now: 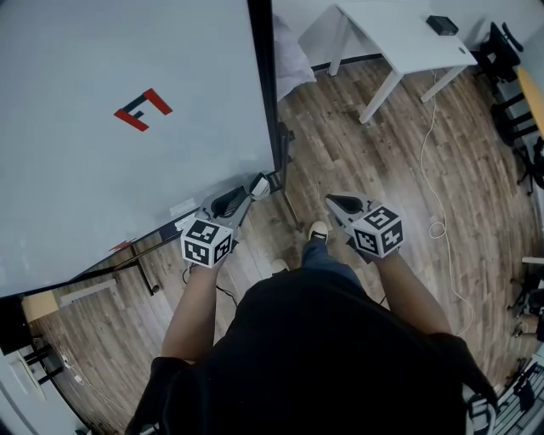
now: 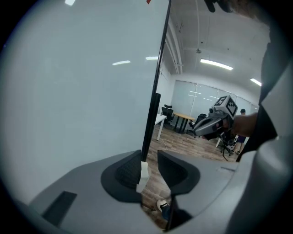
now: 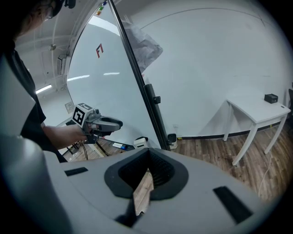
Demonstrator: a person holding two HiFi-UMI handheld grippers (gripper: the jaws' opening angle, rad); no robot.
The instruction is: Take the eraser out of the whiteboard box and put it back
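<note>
I've got L gripper [image 1: 248, 195] at whiteboard [image 1: 102, 187] lower-right corner, jaws partly apart round a white block [image 2: 143, 174], touching left pad only. Eraser or its box, can't tell. R gripper [image 1: 333, 202] jaws together, empty. I read grab stage; nxt: centre, squeeze evenly.

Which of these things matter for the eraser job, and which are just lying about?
Job: whiteboard; whiteboard box at its lower corner; left gripper, open at it.
Lying about: white table; black box on it; floor cable; office chairs.
</note>
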